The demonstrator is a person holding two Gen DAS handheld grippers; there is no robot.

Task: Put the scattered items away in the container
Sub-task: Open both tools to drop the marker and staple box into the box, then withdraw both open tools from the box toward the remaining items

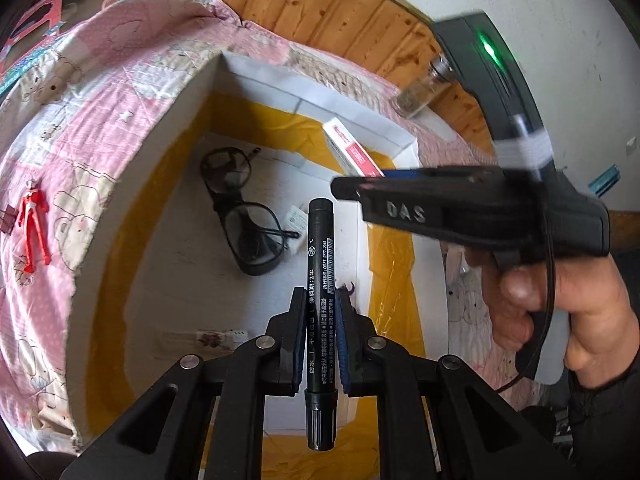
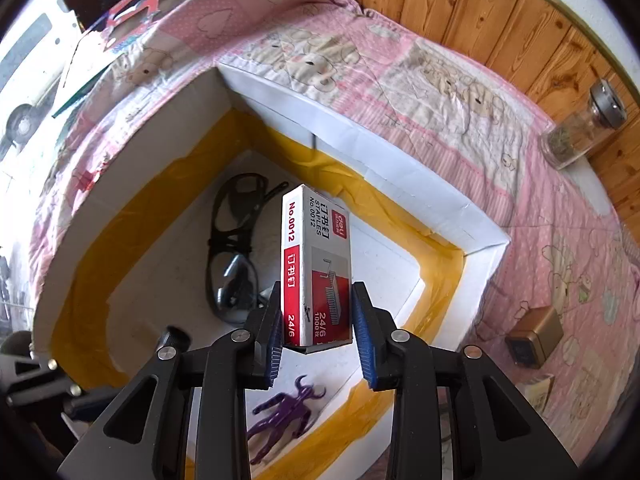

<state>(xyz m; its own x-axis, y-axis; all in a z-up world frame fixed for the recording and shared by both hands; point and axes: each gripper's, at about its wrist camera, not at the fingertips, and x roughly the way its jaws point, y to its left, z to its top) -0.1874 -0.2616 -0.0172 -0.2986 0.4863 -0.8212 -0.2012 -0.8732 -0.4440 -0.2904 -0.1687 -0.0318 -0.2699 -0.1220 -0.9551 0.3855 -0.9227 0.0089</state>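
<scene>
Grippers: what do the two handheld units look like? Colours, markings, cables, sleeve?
Both are black plastic with silver pivot screws and blue ribbed pads. The left gripper looks the same build. The right gripper has raised "DAS" lettering, a green LED, white tape and a black cable. The hand on it wears a dark sleeve.

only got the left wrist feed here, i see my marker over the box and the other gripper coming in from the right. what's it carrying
Observer: The right gripper is shut on a box of staples, white and red, held upright over the white box.
Operator: anything in the box i can't see past my marker
Observer: Yes, a purple figurine lies on the box floor at the near side, below the right gripper.
Operator: loose stuff still out on the quilt on that side?
Observer: A small gold cube sits on the pink quilt, right of the box.
</scene>
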